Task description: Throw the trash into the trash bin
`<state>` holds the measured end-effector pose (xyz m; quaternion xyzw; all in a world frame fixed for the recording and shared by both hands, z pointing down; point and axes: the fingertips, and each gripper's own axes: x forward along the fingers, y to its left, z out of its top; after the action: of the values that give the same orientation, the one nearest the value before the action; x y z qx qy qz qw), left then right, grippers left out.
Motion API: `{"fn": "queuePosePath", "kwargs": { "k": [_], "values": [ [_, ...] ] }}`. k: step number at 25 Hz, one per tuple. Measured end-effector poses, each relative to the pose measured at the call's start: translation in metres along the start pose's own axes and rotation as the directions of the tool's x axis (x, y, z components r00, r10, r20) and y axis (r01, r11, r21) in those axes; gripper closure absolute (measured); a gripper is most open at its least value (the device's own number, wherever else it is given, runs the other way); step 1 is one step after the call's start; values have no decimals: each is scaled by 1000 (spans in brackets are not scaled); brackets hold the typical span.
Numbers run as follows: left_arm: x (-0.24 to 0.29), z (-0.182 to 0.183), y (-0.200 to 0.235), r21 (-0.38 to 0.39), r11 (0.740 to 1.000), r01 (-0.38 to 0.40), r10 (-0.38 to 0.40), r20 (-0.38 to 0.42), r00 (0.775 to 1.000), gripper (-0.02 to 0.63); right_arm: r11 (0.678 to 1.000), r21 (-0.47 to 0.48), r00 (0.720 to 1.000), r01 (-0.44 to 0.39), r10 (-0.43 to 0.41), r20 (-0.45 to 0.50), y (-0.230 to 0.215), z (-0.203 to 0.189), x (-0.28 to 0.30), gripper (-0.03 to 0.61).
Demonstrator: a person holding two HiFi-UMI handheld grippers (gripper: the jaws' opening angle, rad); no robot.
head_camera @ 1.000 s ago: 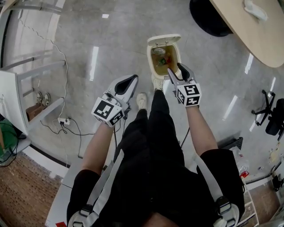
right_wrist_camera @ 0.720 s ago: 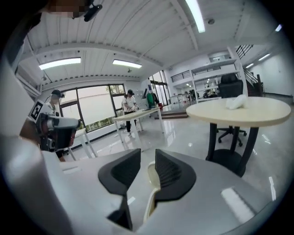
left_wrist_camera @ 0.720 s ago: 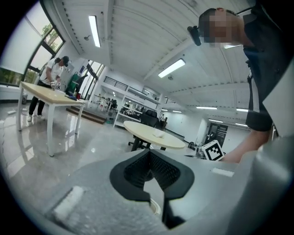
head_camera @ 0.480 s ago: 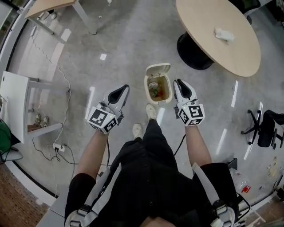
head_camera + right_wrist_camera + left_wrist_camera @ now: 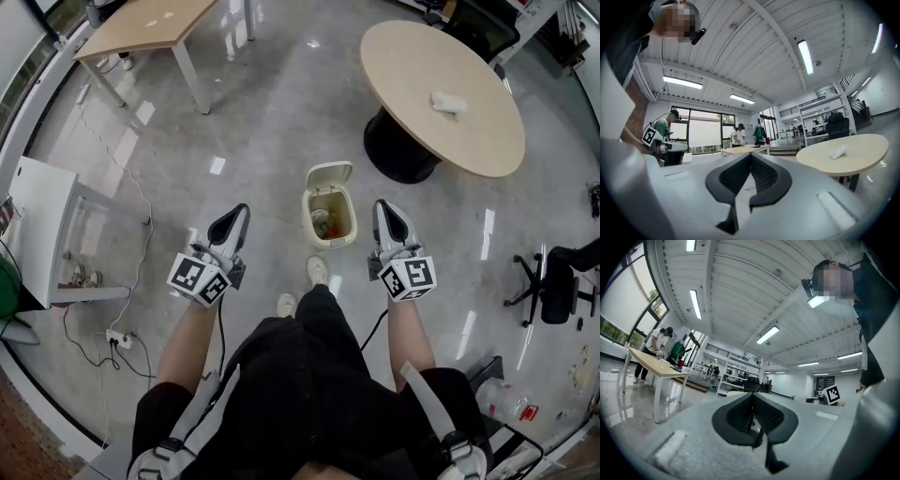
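Trash to fetch, by my reading, lies on the biggest thing ahead: a round pale wooden worktop (image 5: pixel 469 141) on a black pedestal. It is well apart from the bin, up and to the right in the head view.

Small cream plastic trash bin (image 5: pixel 353 225) stands on the grey polished floor (image 5: pixel 262 122), just ahead of the person's shoes, with its lid (image 5: pixel 328 174) flipped up. Green and reddish scraps (image 5: pixel 322 223) already lie inside; too small to name.

Left claw (image 5: pixel 239 212): jaws together, nothing between them, held level to the left of the bin. Right claw (image 5: pixel 382 208): jaws have just been closing and now meet, also on nothing, just right of the bin. Both are empty, so no drop is pending.

White crumpled piece (image 5: pixel 448 102), paper or tissue I'd guess, lies alone near the middle of the worktop.

Handling, as judged:
- Light and soft; it will give under the pads.
- Not fragile and not slick, but light enough to skid away if nudged.
- Open wide, straddle the bulkiest part of the wad, come down close to the worktop and close fully.
- A pinch on a loose corner could unfold or tear it.
- Over the bin, let go low inside the rim, since something this light may drift.
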<state>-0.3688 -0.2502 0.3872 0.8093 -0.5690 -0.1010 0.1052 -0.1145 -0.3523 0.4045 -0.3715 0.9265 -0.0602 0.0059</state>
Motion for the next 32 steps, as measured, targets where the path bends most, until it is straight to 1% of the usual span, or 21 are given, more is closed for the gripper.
{"fn": "queuePosePath", "kwargs": {
  "k": [3,6,9,12,16,18,21,24,26,28,30,32],
  "values": [
    [-1,4,-14,31,999,34,-34,-2,999,612,1000,12,999,28,-28,31,-1,12,-24,571],
    [8,1,-40,60,995,77,-77,-6,997,612,999,12,997,50,-51,51,-9,22,-54,572],
    [24,4,-72,55,992,115,-116,9,993,612,996,10,994,85,-85,69,-22,29,-79,572],
    [26,5,-97,59,987,148,-149,10,989,612,994,11,990,106,-106,95,-29,40,-109,572],
    [23,7,-125,67,983,169,-170,13,985,612,991,-24,987,128,-125,106,-38,57,-162,572],
    [25,9,-145,73,982,176,-177,20,984,612,989,-40,986,142,-138,97,-48,59,-190,572],
    [26,8,-180,69,983,171,-174,43,984,612,988,-20,985,154,-152,75,-68,55,-225,572],
    [21,4,-206,65,984,167,-171,49,984,612,991,-9,989,130,-129,69,-74,51,-242,572],
    [13,0,-213,63,987,147,-150,37,988,612,995,-4,992,100,-99,76,-72,50,-246,572],
    [-1,-4,-214,58,992,110,-112,26,993,612,998,12,994,69,-70,82,-65,46,-248,572],
    [-15,-8,-215,54,995,78,-79,22,997,612,999,26,996,45,-47,74,-60,37,-249,572],
    [-27,-11,-219,60,996,64,-65,21,998,612,999,38,998,34,-36,58,-57,30,-252,572]
  ]
}}
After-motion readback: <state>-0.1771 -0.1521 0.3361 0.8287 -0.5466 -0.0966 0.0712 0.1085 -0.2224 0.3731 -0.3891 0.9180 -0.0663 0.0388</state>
